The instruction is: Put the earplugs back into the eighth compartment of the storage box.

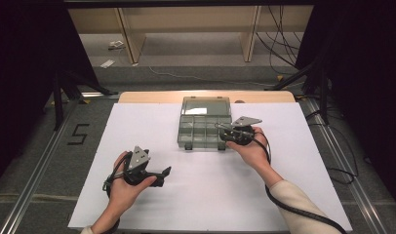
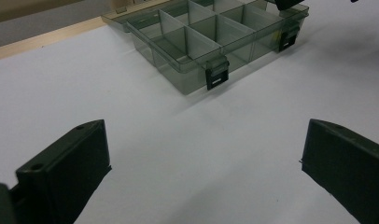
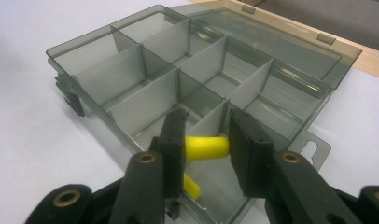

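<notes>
While over box (image 3: 290, 51), open table (image 2: 187, 140) beside.

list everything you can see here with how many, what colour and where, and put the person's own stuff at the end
organiser box: one, clear smoky grey, lid open, far middle of the sheet
yellow foam pieces: two, one between the right tongs' jaws, one lying below it in the box's near compartment
white sheet: one, covering the table
wooden table: one, pale, its edge showing beyond the sheet
floor cables: several, dark, beyond the table
left tongs: black, jaws wide apart, nothing between them, over the near left sheet
right tongs: black, over the box's right corner
</notes>
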`<state>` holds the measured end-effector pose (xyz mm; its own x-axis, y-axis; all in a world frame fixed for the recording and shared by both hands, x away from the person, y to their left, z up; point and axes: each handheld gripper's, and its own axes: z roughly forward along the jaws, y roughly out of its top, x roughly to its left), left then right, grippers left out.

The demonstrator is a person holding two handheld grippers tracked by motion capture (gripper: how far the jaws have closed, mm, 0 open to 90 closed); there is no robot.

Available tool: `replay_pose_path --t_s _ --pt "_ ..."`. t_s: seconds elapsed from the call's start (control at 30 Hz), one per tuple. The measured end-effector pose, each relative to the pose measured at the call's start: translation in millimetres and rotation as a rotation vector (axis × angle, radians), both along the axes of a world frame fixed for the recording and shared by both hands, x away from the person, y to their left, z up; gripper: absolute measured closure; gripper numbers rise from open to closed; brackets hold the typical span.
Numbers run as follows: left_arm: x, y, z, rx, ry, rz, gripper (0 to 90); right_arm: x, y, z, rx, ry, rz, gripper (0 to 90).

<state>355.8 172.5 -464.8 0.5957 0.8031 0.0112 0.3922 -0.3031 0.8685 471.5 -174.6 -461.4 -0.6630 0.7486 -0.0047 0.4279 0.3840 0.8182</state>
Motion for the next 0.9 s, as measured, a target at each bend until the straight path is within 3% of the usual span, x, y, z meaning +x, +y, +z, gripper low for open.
replay_pose_path --t_s 0.17,0.37,0.63,0.9 --pt "-0.1 -0.2 -0.2 -0.003 0.003 0.001 0.5 0.4 -0.7 -0.1 0.004 -0.002 -0.002 63.2" --pt "-0.3 0.3 0.3 -0.001 -0.001 0.002 0.5 0.0 -3.3 0.8 0.032 0.019 -0.003 51.7" --pt "-0.5 0.8 -0.1 -0.009 0.001 0.005 0.4 -12.6 -15.2 9.1 0.086 -0.021 0.027 31.5" --pt "-0.8 0.5 0.4 -0.016 0.001 0.0 0.4 -28.9 -25.0 13.8 0.123 -0.043 0.05 24.1"
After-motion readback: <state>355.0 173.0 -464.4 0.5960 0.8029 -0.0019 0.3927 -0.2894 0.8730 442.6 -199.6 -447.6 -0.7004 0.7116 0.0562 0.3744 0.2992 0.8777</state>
